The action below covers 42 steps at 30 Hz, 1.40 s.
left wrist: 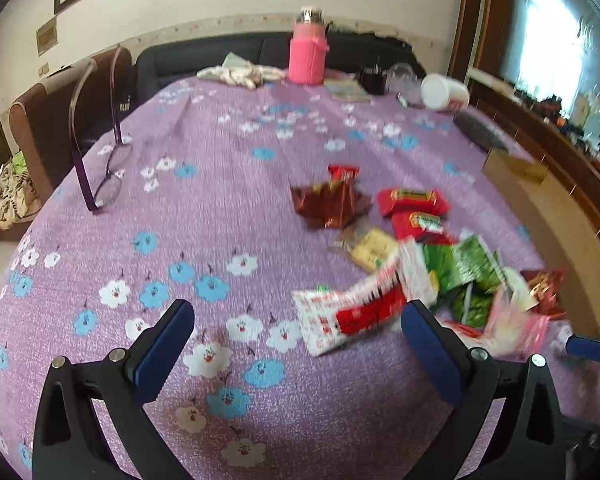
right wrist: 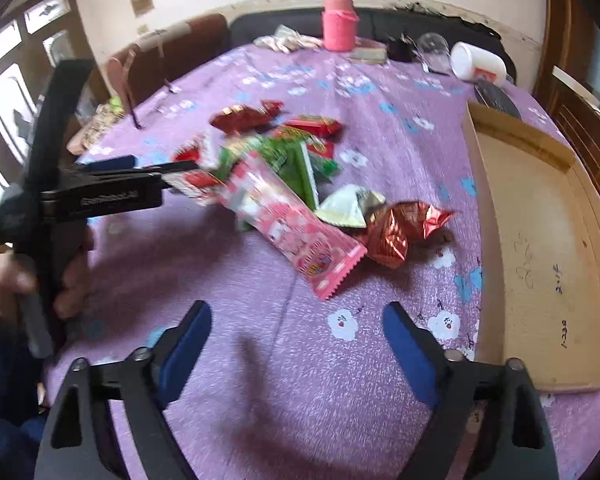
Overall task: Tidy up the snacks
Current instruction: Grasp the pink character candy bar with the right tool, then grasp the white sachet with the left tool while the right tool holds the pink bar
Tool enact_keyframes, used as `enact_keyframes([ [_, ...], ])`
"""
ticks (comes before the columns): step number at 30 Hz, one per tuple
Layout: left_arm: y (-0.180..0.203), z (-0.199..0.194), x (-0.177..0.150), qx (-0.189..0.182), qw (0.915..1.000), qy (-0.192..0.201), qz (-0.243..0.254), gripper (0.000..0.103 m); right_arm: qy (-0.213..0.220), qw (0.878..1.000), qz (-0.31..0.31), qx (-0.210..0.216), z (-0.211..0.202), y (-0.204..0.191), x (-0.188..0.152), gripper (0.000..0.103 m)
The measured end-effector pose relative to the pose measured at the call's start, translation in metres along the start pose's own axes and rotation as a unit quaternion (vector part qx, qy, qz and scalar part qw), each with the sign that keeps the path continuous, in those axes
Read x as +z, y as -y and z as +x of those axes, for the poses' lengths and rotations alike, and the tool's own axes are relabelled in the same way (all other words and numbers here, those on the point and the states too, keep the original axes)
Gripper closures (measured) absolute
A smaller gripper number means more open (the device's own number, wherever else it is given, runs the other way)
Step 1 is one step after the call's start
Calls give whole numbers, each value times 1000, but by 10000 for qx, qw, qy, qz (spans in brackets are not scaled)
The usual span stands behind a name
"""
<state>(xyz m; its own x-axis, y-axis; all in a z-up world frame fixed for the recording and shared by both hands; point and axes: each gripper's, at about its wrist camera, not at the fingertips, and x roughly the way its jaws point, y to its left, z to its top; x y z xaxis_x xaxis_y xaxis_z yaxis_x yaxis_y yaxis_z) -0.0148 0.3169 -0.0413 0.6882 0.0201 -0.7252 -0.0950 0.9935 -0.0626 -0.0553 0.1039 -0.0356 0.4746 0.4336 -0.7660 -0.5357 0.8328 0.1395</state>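
Purple flowered cloth (left wrist: pixel 220 208) covers the whole table, and the snacks (right wrist: pixel 284 168) sit in a loose pile around the middle, a bit toward the right edge. Closest to the near edge is a long pink pack (right wrist: pixel 300 224), lying at a slant. Touching its far end on the right are a shiny red wrapper (right wrist: pixel 400 232) and a pale silver-green pouch (right wrist: pixel 346 210). Behind those are green packs (right wrist: pixel 296 164) and red packs (right wrist: pixel 316 126), all overlapping, pretty blurry. A white-and-red pack (left wrist: pixel 348 312) lies at the pile's left side, just ahead of the left gripper (left wrist: pixel 298 338).

Both grippers hover over the near edge of the table with fingers spread apart, nothing between them. The right gripper (right wrist: pixel 298 334) points at bare cloth just short of the pink pack. From the right wrist view the left one shows from the side with a hand (right wrist: pixel 4 276) on its handle.

Along the right edge is a shallow wooden tray (right wrist: pixel 540 240) with some scribbles on its floor. Glasses (left wrist: pixel 108 168) lie near the left edge. At the far edge: a pink flask (left wrist: pixel 307 50), a tipped white cup (left wrist: pixel 444 92), and some crumpled cloth (left wrist: pixel 244 72). A dark sofa (left wrist: pixel 204 56) sits behind the table.
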Motion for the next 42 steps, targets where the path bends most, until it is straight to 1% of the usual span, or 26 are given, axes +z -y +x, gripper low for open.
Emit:
enact_keyframes([
  [1, -2, -2, 1, -14, 10000, 47, -42, 0, 81, 10000, -44, 16, -3, 1, 4, 26],
  [3, -9, -8, 4, -128, 9995, 159, -228, 0, 163, 9997, -185, -68, -6, 0, 9, 27],
  [6, -21, -14, 8, -255, 9977, 251, -579, 2, -23, 9997, -232, -111, 5, 1, 21, 27],
  [8, -31, -13, 9, -379, 9955, 193, -846, 13, -140, 9997, -201, -14, 14, 1, 26, 27],
  [11, -37, -5, 8, -448, 9940, -23, -995, 23, -193, 9993, -265, 170, 31, 1, 34, 27],
  [13, -38, 2, 8, -549, 9928, -196, -1050, 24, -226, 9993, -221, 182, 41, 2, 37, 27],
  [15, -38, 2, 7, -562, 9927, -222, -1047, 24, -308, 9989, -183, 304, 48, 3, 36, 27],
  [16, -37, 1, 7, -515, 9932, -187, -1029, 24, -471, 9978, -165, 441, 51, 1, 34, 34],
  [17, -37, 1, 7, -492, 9934, -168, -1025, 24, -626, 9959, -162, 639, 53, -1, 31, 37],
  [18, -37, 1, 7, -484, 9933, -172, -1034, 24, -657, 9948, -222, 739, 50, -6, 28, 37],
  [19, -38, 2, 7, -494, 9930, -198, -1052, 24, -809, 9924, -324, 869, 47, -12, 24, 38],
  [20, -39, 3, 7, -513, 9926, -231, -1073, 24, -849, 9913, -438, 901, 44, -18, 22, 38],
  [22, -42, 6, 7, -568, 9913, -319, -1144, 24, -776, 9906, -676, 901, 34, -27, 18, 38],
  [24, -44, 9, 7, -644, 9898, -395, -1208, 24, -717, 9916, -832, 681, 32, -31, 17, 38],
  [25, -44, 9, 7, -652, 9895, -411, -1222, 24, -717, 9920, -905, 512, 34, -32, 17, 41],
  [26, -45, 9, 6, -643, 9894, -409, -1235, 24, -766, 9917, -928, 462, 39, -32, 17, 47],
  [27, -46, 9, 7, -624, 9895, -393, -1239, 24, -907, 9908, -931, 372, 45, -32, 15, 60],
  [29, -47, 8, 7, -567, 9899, -338, -1254, 24, -848, 9914, -974, 227, 42, -35, 14, 64],
  [31, -46, 7, 7, -556, 9902, -310, -1247, 24, -765, 9924, -953, 119, 39, -37, 11, 76],
  [32, -45, 6, 7, -525, 9907, -298, -1221, 24, -702, 9937, -867, 40, 39, -35, 10, 76],
  [34, -43, 1, 5, -447, 9916, -323, -1171, 26, -382, 9972, -636, -105, 33, -29, 8, 77],
  [35, -43, -3, 4, -541, 9907, -388, -1188, 33, -253, 9982, -522, -133, 30, -26, 8, 77],
  [36, -42, -9, 2, -684, 9892, -428, -1222, 36, -135, 9991, -388, -118, 27, -21, 7, 77],
  [37, -41, -16, 0, -807, 9882, -463, -1219, 38, 46, 9998, -217, -4, 22, -14, 6, 77],
  [40, -30, -30, -4, -856, 9899, -582, -966, 38, 334, 9989, 238, 247, 15, 4, 4, 77],
  [42, -20, -34, -10, -1128, 9859, -813, -928, 38, 497, 9973, 417, 357, 14, 11, 2, 77],
])
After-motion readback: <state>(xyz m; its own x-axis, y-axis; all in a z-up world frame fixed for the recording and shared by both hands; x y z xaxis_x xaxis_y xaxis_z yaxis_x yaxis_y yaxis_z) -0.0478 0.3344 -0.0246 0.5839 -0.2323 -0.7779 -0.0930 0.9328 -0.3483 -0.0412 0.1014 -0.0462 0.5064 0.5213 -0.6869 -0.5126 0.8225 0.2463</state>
